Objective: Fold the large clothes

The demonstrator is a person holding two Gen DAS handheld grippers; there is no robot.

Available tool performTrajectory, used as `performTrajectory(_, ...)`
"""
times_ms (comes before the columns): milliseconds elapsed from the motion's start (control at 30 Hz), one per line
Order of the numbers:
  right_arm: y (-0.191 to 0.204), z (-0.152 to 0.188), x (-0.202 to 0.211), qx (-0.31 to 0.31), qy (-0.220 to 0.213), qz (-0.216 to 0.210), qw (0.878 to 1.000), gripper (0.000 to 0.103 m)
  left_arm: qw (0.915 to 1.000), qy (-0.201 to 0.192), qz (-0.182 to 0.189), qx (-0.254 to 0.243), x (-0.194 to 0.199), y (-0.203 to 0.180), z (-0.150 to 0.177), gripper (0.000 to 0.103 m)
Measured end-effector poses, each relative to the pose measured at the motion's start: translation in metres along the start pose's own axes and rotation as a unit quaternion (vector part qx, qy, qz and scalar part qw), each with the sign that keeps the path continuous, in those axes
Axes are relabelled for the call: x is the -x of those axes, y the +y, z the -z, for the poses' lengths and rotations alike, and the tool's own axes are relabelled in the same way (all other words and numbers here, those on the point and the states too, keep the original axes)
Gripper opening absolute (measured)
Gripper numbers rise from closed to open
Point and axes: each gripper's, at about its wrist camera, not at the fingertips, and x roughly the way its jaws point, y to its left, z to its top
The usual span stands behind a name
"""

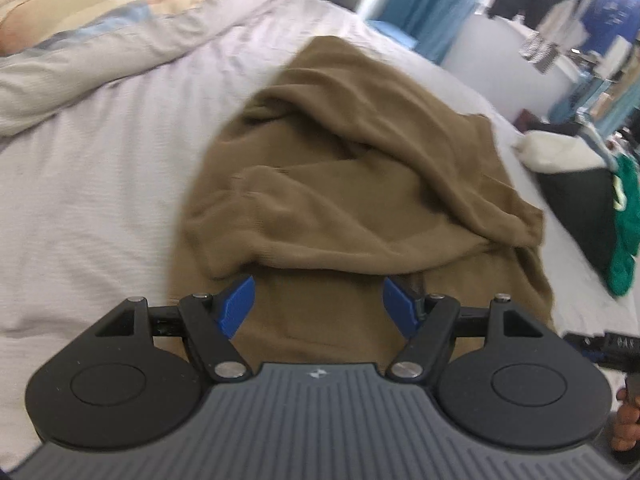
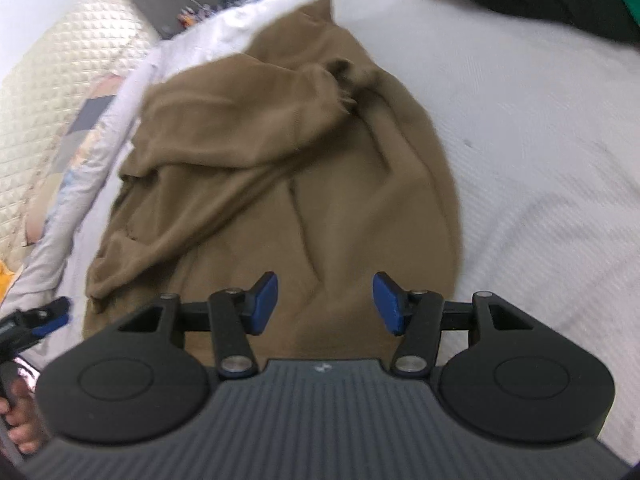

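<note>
A brown garment (image 1: pixel 360 168) lies on a pale bed sheet (image 1: pixel 100 208), partly folded, its long axis running straight away from both tools toward the far end of the bed. The left gripper (image 1: pixel 319 304) hovers over the garment's near end with its blue pads spread wide and nothing between them; a folded-over layer ends in a soft rolled edge just beyond the fingertips, close to touching the left pad. The right gripper (image 2: pixel 325 302) is likewise wide and empty — in its view the brown garment (image 2: pixel 288 168) fills the space ahead, with a sleeve or flap thrown diagonally across the body and a bunched cuff-like end near the far right. Both tools stand at the same near hem, side by side, neither clearly nearer; the left gripper also appears at the lower left edge of the right wrist view. Judged from this layout, the next fold would run along the long axis, the near edge being carried away toward the far end. No container is involved — a quilted pillow (image 2: pixel 48 112) lies to one side and a heap of dark, white and green clothes (image 1: pixel 592 200) waits at the sheet's edge, apart from the garment.
</note>
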Motion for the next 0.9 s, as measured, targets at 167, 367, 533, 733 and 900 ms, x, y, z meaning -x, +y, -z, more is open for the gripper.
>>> performTrajectory(167,-0.022,0.001,-0.008,-0.058,0.024,0.016,0.998,0.073,0.9978,0.016,-0.036,0.053,-0.003,0.045,-0.013,0.076)
performTrajectory(367,-0.039,-0.007,-0.024,-0.111,0.021,0.039,0.993,0.077,0.9892,0.052,-0.034,0.133,-0.027,0.084,-0.016,0.076)
performTrajectory(533,-0.049,-0.012,-0.045,-0.141,0.039,0.046,0.988,0.077,0.9856,0.078,-0.049,0.142,-0.045,0.084,-0.021,0.076)
performTrajectory(733,-0.058,-0.014,-0.067,-0.166,0.043,0.031,0.985,0.081,0.9803,0.096,-0.032,0.17,-0.067,0.09,-0.02,0.075)
performTrajectory(900,-0.054,-0.011,-0.062,-0.165,0.041,-0.079,0.982,0.081,0.9762,0.076,0.018,0.202,-0.06,0.099,-0.017,0.075)
